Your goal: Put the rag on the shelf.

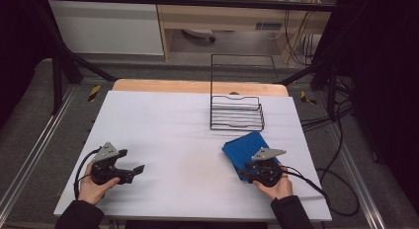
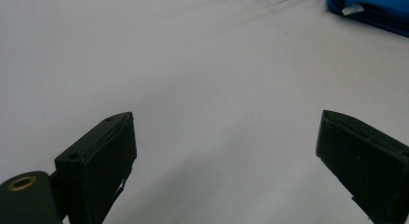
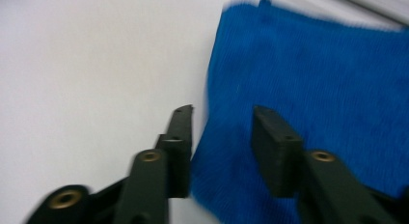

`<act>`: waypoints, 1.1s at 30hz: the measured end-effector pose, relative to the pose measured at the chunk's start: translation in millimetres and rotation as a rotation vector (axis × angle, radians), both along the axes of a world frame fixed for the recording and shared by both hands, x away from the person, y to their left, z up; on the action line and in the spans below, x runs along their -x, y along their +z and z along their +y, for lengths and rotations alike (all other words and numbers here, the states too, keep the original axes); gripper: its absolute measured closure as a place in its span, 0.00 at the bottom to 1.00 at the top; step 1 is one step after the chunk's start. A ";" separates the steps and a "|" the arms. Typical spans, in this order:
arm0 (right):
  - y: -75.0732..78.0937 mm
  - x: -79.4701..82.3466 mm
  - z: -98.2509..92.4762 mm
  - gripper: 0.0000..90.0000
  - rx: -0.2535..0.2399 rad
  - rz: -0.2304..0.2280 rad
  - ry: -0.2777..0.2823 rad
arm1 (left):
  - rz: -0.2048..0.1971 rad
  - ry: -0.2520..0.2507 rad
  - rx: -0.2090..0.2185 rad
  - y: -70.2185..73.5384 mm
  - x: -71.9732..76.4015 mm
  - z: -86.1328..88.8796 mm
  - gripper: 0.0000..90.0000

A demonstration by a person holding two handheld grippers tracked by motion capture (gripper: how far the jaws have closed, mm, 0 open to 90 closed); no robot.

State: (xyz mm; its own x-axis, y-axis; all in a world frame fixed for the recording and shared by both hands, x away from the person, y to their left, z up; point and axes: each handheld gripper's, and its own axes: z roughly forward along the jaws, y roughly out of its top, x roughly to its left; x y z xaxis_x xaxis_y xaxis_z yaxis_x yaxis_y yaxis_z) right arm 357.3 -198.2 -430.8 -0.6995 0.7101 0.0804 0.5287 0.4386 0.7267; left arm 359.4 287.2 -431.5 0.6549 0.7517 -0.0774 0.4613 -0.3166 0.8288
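1. The right gripper point(image 1: 251, 171) rests at the near edge of a folded blue cloth point(image 1: 243, 147), on the right half of the white table point(image 1: 163, 125). In the right gripper view its jaws stand partly apart over the cloth's point(image 3: 313, 98) left edge: one jaw is on the bare table just beside that edge, the other over the fabric. The picture is blurred, yet no pad seems to press on the cloth — I read this gripper as released, with the edge lying between its jaws.

2. The left gripper point(image 1: 136, 171) is well apart from the cloth, held low over bare table on the other side. In the left gripper view its jaws are spread wide with nothing between them, so it is released and idle. The cloth point(image 2: 371, 9) shows far ahead of it, at the upper right of that view.

3. Beyond the right gripper, just past the far corner of the cloth, stands a black wire rack point(image 1: 236, 113) (empty, as far as I can tell).

4. As for progress: the cloth already lies in a flat, tidy fold, but it is on the table and not on the rack. If the rack is where it belongs — a guess — then the grasp, lift and placing are all left to do.
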 end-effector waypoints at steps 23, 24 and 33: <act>-13.2 -73.2 55.3 0.60 0.159 -0.102 -0.135 | -0.003 -0.005 -0.003 0.5 -0.2 0.2 0.08; -12.5 -74.0 54.6 0.61 0.162 -0.094 -0.141 | -0.002 -0.006 -0.004 0.4 -0.2 0.0 0.08; -12.5 -73.6 55.1 0.68 0.147 -0.041 -0.123 | -0.003 -0.005 -0.005 0.4 0.1 -0.4 0.08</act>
